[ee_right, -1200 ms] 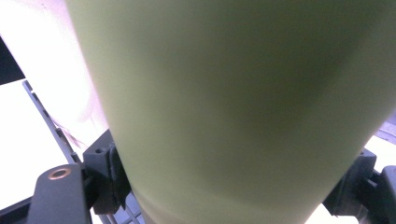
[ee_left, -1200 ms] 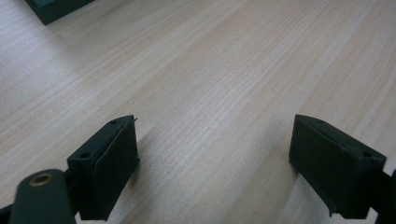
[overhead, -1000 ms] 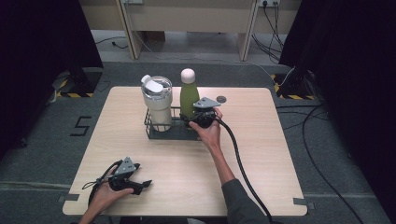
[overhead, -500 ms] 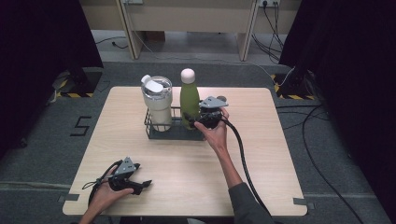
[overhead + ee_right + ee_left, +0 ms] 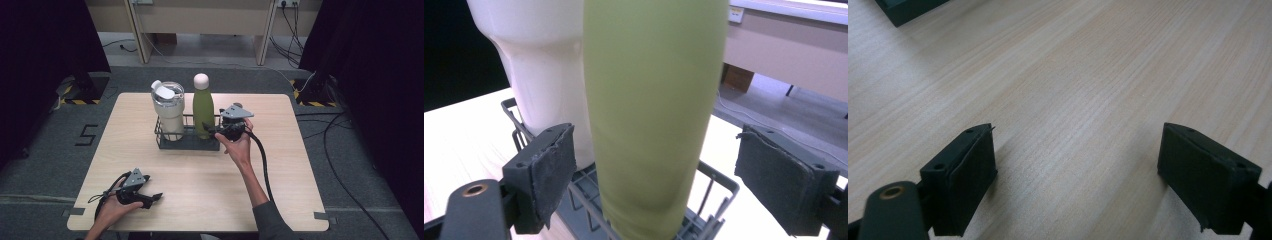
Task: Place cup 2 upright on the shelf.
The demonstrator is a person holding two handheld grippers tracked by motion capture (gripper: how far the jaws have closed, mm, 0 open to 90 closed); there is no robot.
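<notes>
Green bottle (image 5: 651,115): tall, matte, pale cap, upright in wire rack (image 5: 704,200).

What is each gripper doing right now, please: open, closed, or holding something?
Left gripper: open, nothing between its jaws, low over the table.
Right gripper: open, jaws either side of the green bottle in the wire rack, pads not touching it.

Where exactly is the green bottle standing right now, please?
In the high view, the green bottle stands upright in the right end of the dark wire rack near the table's middle, beside the white tumbler on its left.
</notes>
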